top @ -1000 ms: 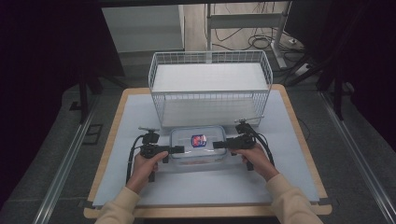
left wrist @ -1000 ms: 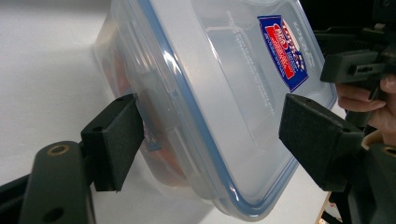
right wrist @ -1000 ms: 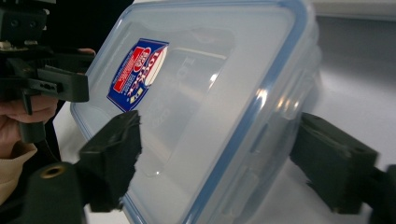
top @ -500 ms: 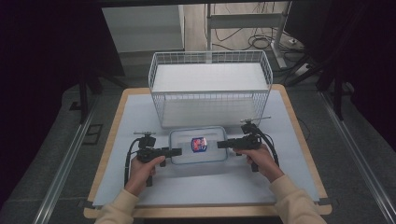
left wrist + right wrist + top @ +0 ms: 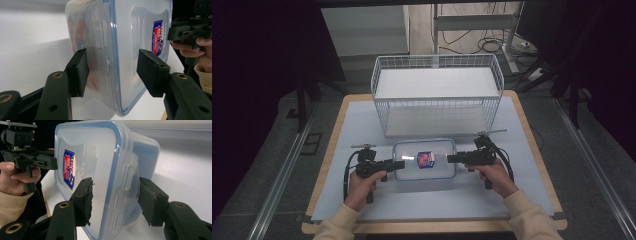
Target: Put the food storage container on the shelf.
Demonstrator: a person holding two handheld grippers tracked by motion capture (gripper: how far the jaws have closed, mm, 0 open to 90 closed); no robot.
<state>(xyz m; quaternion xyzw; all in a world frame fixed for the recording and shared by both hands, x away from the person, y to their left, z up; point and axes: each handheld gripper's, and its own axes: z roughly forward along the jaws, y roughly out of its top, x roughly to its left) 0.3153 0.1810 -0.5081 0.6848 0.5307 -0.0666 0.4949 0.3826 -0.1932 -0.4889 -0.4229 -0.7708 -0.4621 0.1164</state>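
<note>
Since 1 second ago I have spread both the left gripper (image 5: 398, 163) and right gripper (image 5: 451, 158) around the container (image 5: 424, 159) ends, likely readying a 2-sided lift.

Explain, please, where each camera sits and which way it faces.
High view: above the person's side, looking down on table, basket, box; forearms, both grippers show.
Left gripper view: on left gripper, facing box latch; right hand beyond.
Right gripper view: on right gripper, facing opposite latch; left hand beyond.
All share the box.
</note>
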